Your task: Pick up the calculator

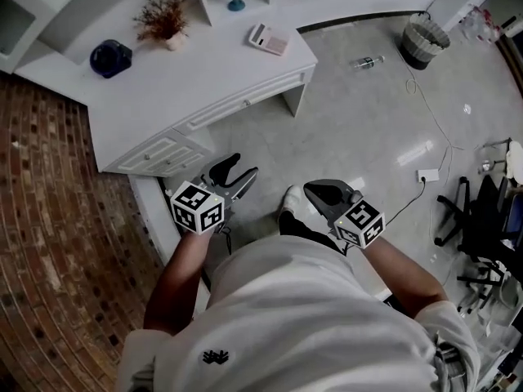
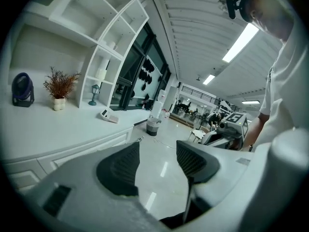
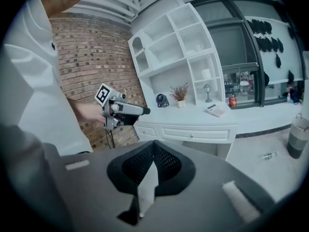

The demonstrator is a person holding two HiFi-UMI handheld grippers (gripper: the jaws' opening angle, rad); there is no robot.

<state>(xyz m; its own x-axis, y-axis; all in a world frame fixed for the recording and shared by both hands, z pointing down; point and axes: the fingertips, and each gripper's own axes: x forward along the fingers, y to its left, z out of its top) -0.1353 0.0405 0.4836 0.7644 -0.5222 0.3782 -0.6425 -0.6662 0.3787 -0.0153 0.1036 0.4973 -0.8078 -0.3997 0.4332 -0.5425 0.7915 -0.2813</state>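
Holds left tool (image 1: 237, 168) above the floor (image 1: 359, 129), jaws apart with nothing between, and right tool (image 1: 317, 191) beside it, jaws together, seemingly on nothing; faces calculator (image 1: 269, 39) lying flat on white surface (image 1: 204, 76) near dried plant (image 1: 163, 19), well apart from both

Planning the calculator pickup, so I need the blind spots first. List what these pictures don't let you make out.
- Calculator: keys and display are too small to read in every view.
- Small object on the floor by the bin: too small to identify in the head view.
- Space under the desk: hidden by the desk's own top in the head view.
- Dark clutter at the right: cut off by the head view's edge.
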